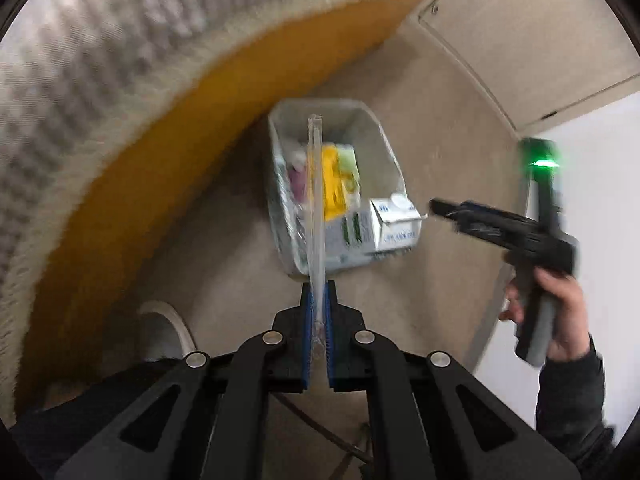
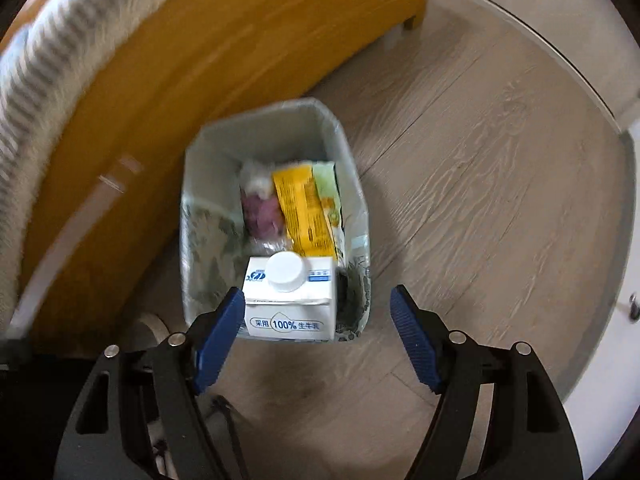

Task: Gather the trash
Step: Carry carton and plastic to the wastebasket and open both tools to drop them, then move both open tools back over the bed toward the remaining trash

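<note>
My left gripper is shut on a thin clear plastic piece, seen edge-on and sticking out over the bin. The lined trash bin stands on the floor and holds a white milk carton, a yellow packet and other wrappers. My right gripper hangs open above the near end of the bin, with the capped milk carton lying below its fingers, untouched. Behind the carton lie the yellow packet, a green packet and something purple. The left wrist view shows the right gripper held in a hand.
An orange wooden bed frame with a ribbed pale cover runs along the bin's left side. A white round object sits on the floor near the frame. Wood-look floor spreads to the right, bounded by pale cabinet doors.
</note>
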`<state>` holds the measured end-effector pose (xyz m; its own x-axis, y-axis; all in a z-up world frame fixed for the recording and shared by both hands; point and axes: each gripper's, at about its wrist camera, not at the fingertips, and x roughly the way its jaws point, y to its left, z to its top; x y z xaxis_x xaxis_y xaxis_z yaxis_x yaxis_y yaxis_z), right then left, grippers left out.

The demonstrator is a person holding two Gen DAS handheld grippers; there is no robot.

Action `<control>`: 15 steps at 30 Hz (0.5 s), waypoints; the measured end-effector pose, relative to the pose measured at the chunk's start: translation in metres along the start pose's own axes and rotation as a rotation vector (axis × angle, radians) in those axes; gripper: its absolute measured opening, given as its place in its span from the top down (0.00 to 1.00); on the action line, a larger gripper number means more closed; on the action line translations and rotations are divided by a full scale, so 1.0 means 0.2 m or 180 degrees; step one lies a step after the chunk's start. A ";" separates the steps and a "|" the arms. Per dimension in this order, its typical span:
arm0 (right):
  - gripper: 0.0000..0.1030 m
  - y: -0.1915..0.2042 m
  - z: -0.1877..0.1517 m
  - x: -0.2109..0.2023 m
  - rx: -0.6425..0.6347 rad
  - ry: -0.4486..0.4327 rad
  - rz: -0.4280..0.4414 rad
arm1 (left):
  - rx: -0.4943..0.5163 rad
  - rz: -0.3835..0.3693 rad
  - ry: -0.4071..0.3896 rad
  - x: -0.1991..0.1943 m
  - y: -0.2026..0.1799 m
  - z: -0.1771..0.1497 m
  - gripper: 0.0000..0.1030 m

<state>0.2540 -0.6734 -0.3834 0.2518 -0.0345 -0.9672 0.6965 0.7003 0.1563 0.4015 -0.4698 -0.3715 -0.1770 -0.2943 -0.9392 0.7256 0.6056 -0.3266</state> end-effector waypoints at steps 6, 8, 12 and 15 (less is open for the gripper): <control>0.30 -0.12 -0.12 -0.11 0.0230 -0.0302 0.0226 | 0.0026 0.0084 0.0396 0.38 -0.12 0.24 0.97; 0.30 -0.15 -0.16 -0.09 0.0238 -0.0331 0.0133 | 0.0139 0.0171 0.0387 0.53 -0.18 0.33 0.86; 0.30 -0.25 -0.24 -0.01 0.0535 -0.0163 0.0256 | -0.0102 0.0202 0.0503 0.72 -0.17 0.37 0.25; 0.30 -0.26 -0.27 0.01 0.0552 -0.0135 0.0238 | -0.0143 0.0038 0.0557 0.72 -0.14 0.31 0.24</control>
<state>0.1828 -0.6718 -0.4046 0.3327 -0.0195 -0.9428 0.7793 0.5686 0.2633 0.3982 -0.5749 -0.4904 -0.2845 -0.1562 -0.9459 0.6985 0.6420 -0.3161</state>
